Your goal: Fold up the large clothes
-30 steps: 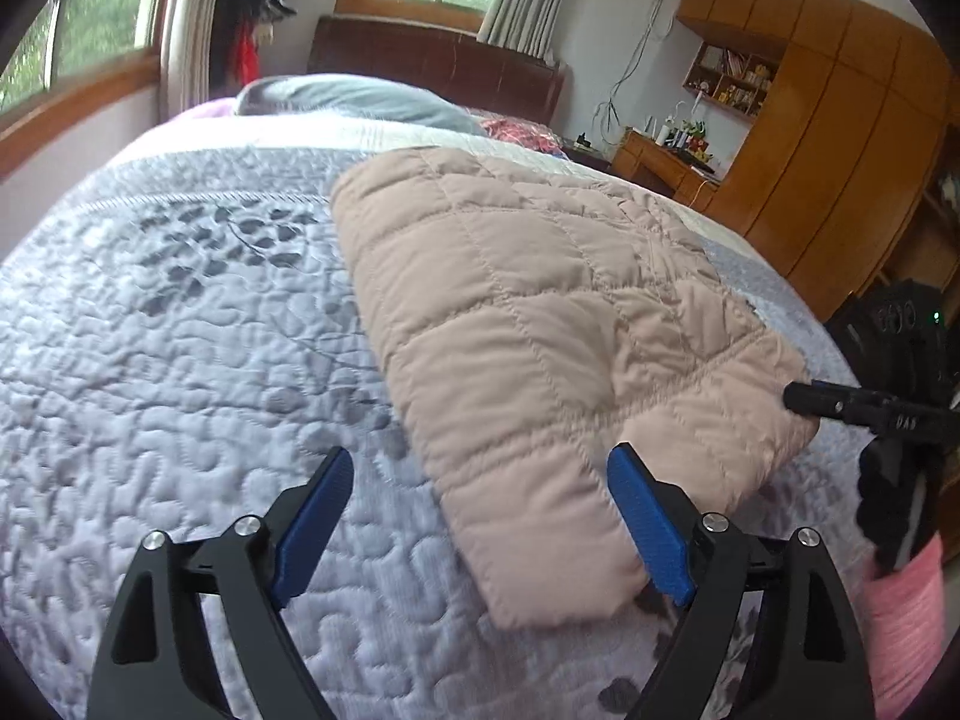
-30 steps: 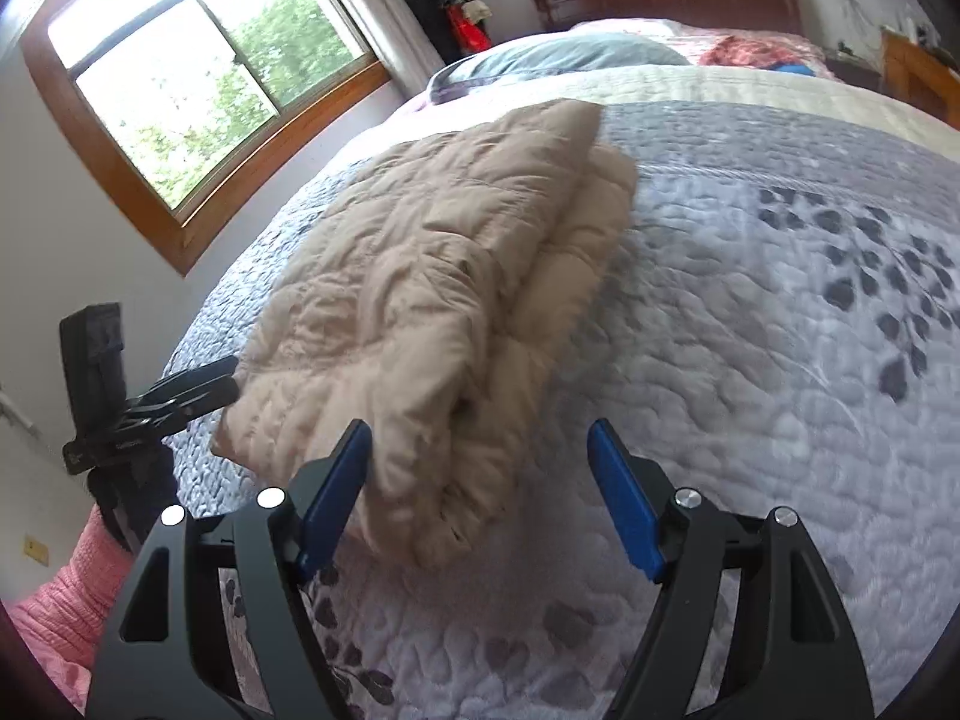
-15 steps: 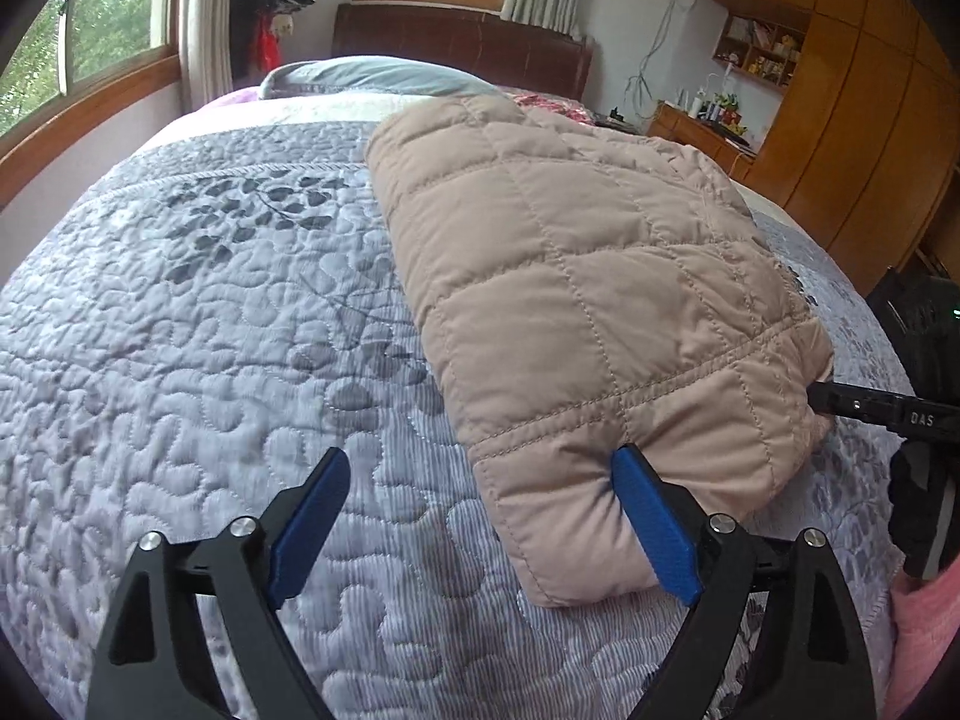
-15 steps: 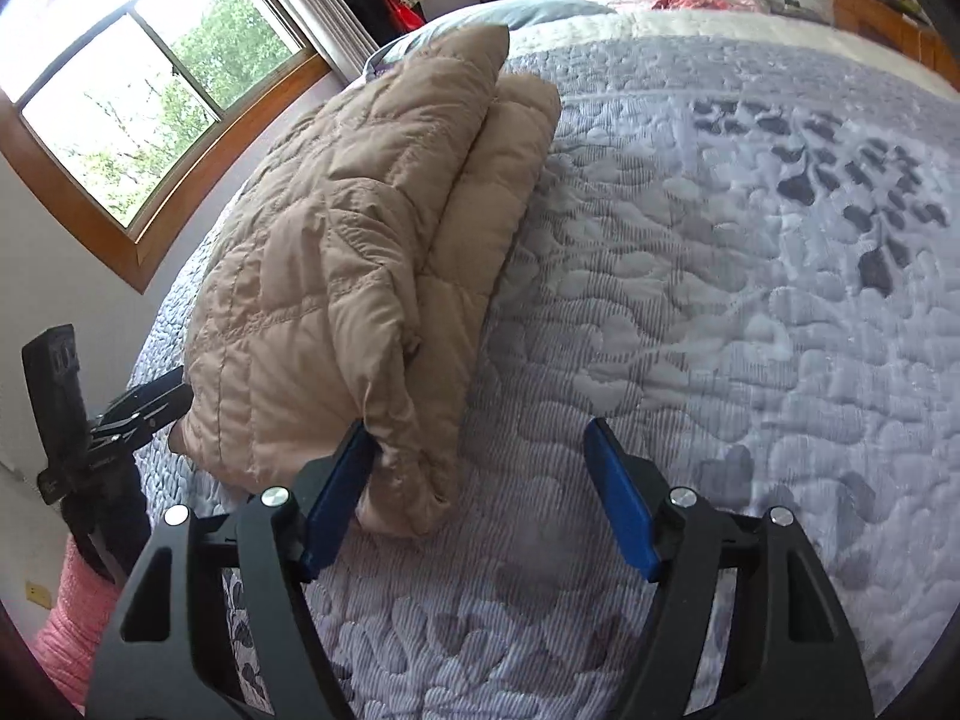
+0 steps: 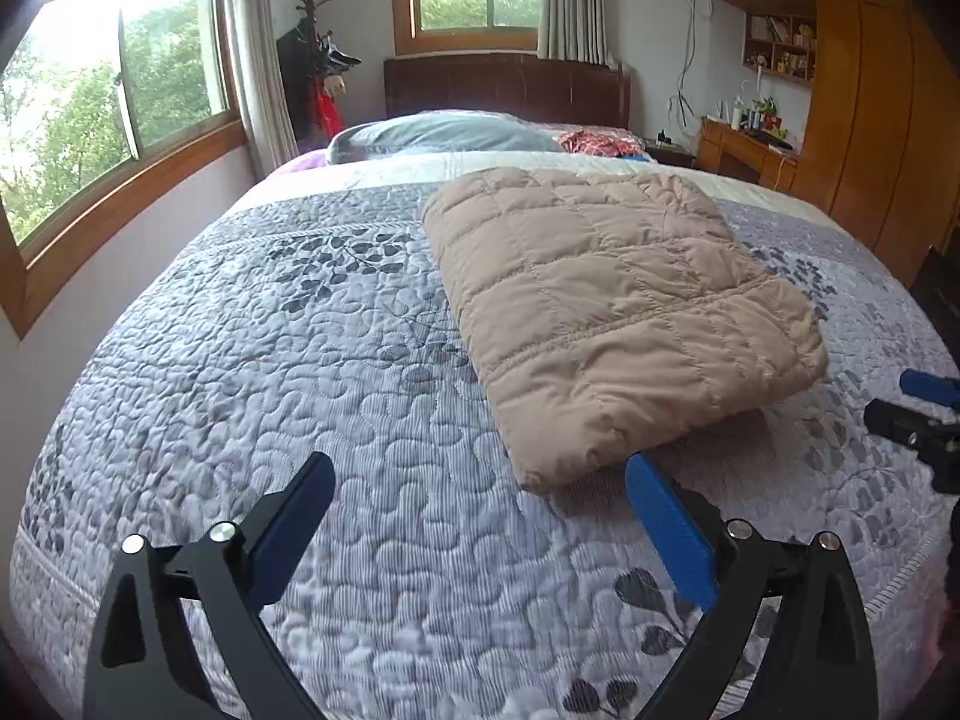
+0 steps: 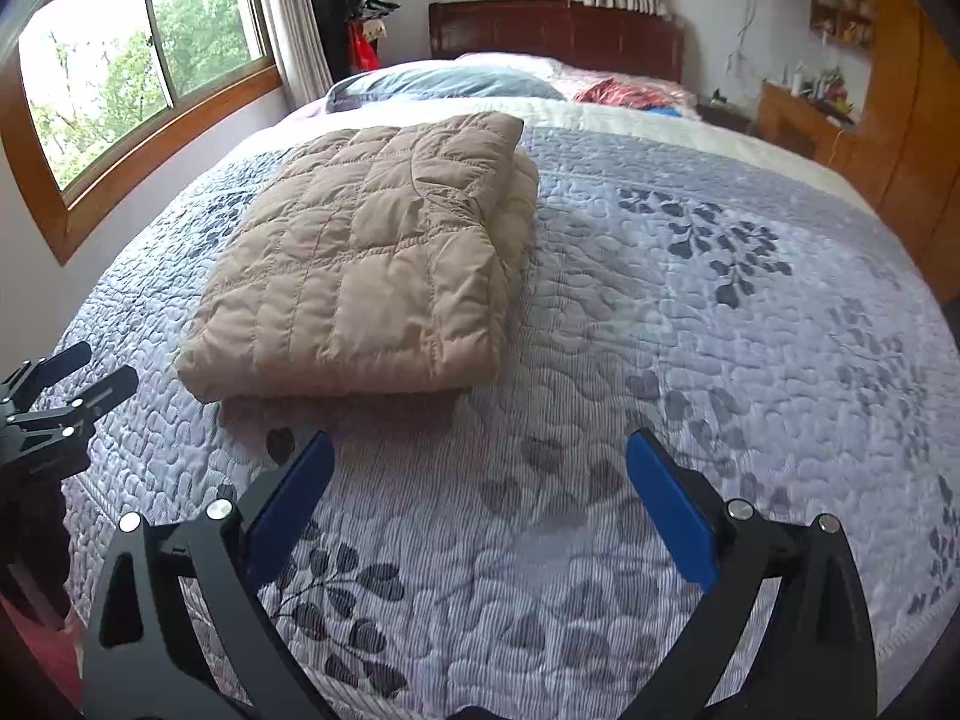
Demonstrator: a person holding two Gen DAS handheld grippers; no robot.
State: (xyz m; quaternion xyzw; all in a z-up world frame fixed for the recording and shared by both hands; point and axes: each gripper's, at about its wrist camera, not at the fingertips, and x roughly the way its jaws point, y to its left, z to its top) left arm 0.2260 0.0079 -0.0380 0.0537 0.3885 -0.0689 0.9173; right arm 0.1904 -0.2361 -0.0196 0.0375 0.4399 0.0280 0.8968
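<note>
A beige quilted jacket (image 5: pixel 606 306) lies folded into a thick rectangle on the grey patterned bedspread (image 5: pixel 300 390); it also shows in the right wrist view (image 6: pixel 372 264). My left gripper (image 5: pixel 480 480) is open and empty, just short of the jacket's near left corner. My right gripper (image 6: pixel 480 468) is open and empty, a little back from the jacket's near right corner. Each gripper shows at the edge of the other's view: the right gripper (image 5: pixel 918 414) and the left gripper (image 6: pixel 66 384).
Pillows (image 5: pixel 444 132) and a red cloth (image 5: pixel 594 144) lie at the head of the bed below a dark headboard (image 5: pixel 504 84). Windows (image 5: pixel 114 102) run along the left wall. A wooden wardrobe (image 5: pixel 864 108) and desk stand at the right.
Both grippers have drawn back and risen from the jacket's near edge. The jacket now lies free on the bed, wholly in view.
</note>
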